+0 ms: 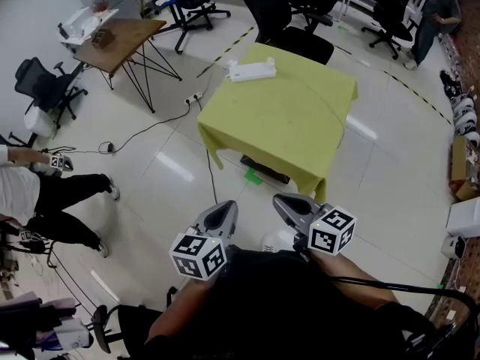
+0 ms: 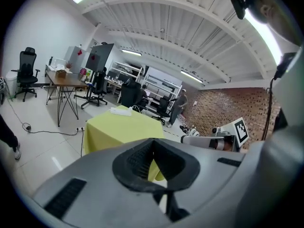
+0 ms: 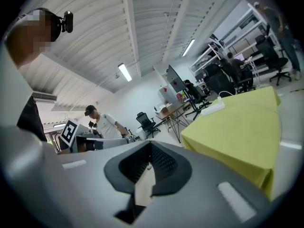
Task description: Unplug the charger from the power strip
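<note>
Far ahead of you, near the far left corner of the table (image 1: 300,126) with the yellow-green cloth (image 1: 225,137), lies the white power strip (image 1: 253,70). It is well apart from both of your tools, with a wide piece of shiny white floor (image 1: 172,163) between you and the table. At this distance you cannot tell the charger from the strip; only a small raised part shows at its left end.

You hold the left tongs (image 1: 227,205) and the right tongs (image 1: 279,199) close in front of your body, side by side and a little apart, both pointing toward the table. In the left gripper view the two dark pads are pressed together, with nothing between them. The right gripper view shows the same: the right tongs are clenched and empty. Neither tool touches anything.

At the left edge of the head view, a person (image 1: 45,193) in a white top and black trousers stands on the floor. Beyond, at the upper left, is a wooden desk (image 1: 124,36) on thin black legs, with a black office chair (image 1: 46,88) near it. A thin dark cable (image 1: 150,130) runs over the floor toward the left side of the table.
</note>
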The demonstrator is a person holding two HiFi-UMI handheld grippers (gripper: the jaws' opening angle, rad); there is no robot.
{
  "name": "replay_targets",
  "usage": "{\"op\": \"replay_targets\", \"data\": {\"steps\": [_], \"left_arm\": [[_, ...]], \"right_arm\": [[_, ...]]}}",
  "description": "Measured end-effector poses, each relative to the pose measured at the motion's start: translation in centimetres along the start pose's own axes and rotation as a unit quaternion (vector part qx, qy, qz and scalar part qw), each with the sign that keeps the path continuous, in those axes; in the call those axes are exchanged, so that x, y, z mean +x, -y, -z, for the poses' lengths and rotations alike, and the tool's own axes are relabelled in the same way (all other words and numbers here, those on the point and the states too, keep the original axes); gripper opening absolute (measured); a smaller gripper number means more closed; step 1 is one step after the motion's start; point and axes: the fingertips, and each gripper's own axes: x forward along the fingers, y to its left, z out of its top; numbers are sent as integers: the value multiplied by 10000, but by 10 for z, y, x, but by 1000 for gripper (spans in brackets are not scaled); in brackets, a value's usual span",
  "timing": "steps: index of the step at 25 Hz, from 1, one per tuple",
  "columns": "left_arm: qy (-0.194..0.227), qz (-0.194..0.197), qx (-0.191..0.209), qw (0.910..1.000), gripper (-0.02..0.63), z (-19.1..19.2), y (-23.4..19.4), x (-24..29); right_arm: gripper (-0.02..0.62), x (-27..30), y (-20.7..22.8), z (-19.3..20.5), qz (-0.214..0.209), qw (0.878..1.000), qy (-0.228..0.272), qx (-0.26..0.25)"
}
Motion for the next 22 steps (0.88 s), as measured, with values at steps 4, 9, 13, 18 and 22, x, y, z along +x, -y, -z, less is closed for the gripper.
{"op": "replay_targets", "data": {"steps": [4,9,13,18,22], "left_arm": [[-210,176,113,9996,5,-6,8,29],[-380,232,157,9989,5,-22,-3,59],[-605,402,131,9973,5,-28,-15,87],[-627,798,280,9944,5,-59,-39,136],[-620,949,394,9928,5,-99,-83,167]], "right_arm": [[3,-2,23,-8,68,9998,84,138],[3,7,54,-20,208,9989,197,375],[3,19,77,-31,371,9982,198,434],[3,39,117,-59,807,9949,394,459],[3,70,140,-86,1165,9905,546,481]]}}
